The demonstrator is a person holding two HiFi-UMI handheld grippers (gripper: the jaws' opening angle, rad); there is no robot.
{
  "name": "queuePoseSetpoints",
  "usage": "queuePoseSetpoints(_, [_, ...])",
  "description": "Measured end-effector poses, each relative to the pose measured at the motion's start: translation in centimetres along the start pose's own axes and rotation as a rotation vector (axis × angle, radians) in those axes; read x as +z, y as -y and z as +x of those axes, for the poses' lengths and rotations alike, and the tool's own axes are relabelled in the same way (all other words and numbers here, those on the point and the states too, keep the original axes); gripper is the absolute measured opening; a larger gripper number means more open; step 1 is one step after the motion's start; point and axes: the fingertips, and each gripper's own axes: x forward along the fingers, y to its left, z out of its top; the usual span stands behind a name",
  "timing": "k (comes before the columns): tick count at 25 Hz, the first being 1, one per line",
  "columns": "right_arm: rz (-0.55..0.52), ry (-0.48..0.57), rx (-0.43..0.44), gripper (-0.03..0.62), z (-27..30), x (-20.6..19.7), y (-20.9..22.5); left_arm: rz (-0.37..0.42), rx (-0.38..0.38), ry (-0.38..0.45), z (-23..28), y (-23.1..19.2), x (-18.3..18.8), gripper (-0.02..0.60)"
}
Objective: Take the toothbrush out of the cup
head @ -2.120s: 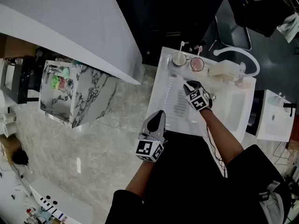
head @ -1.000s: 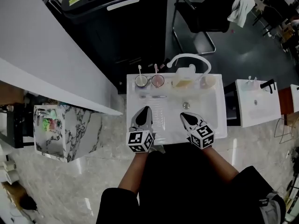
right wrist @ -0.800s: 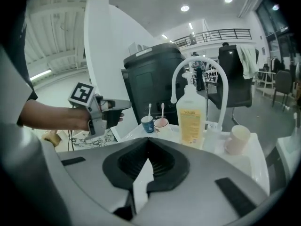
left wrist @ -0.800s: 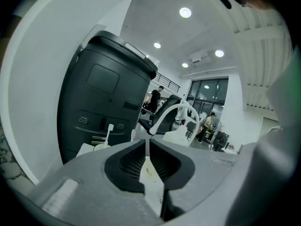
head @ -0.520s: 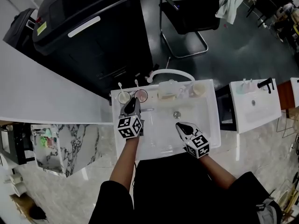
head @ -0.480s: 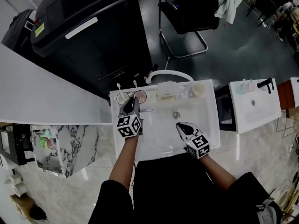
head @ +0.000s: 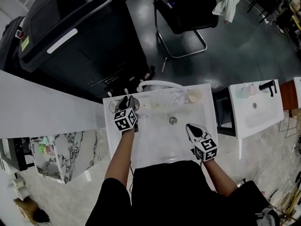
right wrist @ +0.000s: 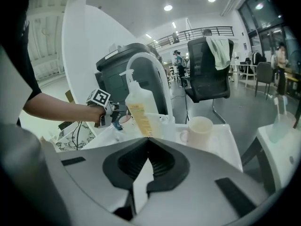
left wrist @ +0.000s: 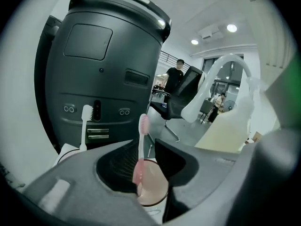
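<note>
A pink toothbrush [left wrist: 142, 140] stands upright in a pink cup [left wrist: 153, 185] at the back left corner of the white sink [head: 155, 147]. My left gripper [left wrist: 143, 144] is right at this cup. Its jaws have just been opening and now stand open on either side of the brush handle, without pressing it. From the head view the left gripper [head: 126, 102] covers most of the pink cup. A white toothbrush [left wrist: 85, 126] stands in a white cup [head: 114, 106] just to the left. My right gripper [head: 193, 127] hovers over the sink's front right, shut and empty.
A soap bottle [right wrist: 141, 112], a curved white faucet [head: 157, 84] and a cream mug [right wrist: 201, 128] line the sink's back edge. The drain [head: 173, 120] lies mid-basin. A black bin [head: 70, 36] stands behind the cups, and a second small sink [head: 256, 108] is to the right.
My left gripper has travelled from the sink's front edge to the cups at the back left. The right gripper has stayed near the front right. The head camera has tilted further forward.
</note>
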Motion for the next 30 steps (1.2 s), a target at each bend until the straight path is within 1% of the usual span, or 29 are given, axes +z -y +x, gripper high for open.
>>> queuePoseSetpoints(3, [0.004, -0.005, -0.011, 0.002, -0.1, -0.5, 1.0, -0.019, 0.031, -0.024, 1.0, -0.6, -0.4, 0.098])
queuePoseSetpoints(6, [0.008, -0.010, -0.011, 0.002, -0.2, -0.9, 1.3, -0.016, 0.054, -0.045, 1.7, -0.8, -0.6, 0.095])
queuePoseSetpoints(9, [0.008, -0.004, -0.012, 0.002, -0.1, -0.7, 1.5, -0.013, 0.074, -0.068, 1.9, -1.0, -0.7, 0.048])
queuePoseSetpoints(14, [-0.005, 0.008, -0.013, 0.002, -0.4, -0.2, 0.7, -0.016, 0.066, -0.062, 1.3, -1.1, -0.7, 0.040])
queuePoseSetpoints(17, [-0.025, 0.019, -0.025, 0.002, -0.9, 0.4, -0.1, -0.010, 0.049, -0.033, 0.2, -0.8, 0.1, 0.038])
queuePoseSetpoints(21, [-0.018, 0.040, -0.033, 0.002, -3.1, 0.5, -3.0, -0.023, 0.035, 0.015, -3.6, -0.5, 1.0, 0.037])
queuePoseSetpoints(25, [-0.025, 0.089, -0.069, 0.002, -4.0, 1.3, -4.5, -0.022, -0.007, 0.101, -5.9, 0.5, 4.2, 0.037])
queuePoseSetpoints(30, [-0.054, 0.130, -0.069, 0.002, -5.5, 2.2, -8.7, -0.053, -0.050, 0.202, -11.5, 1.1, 6.9, 0.035])
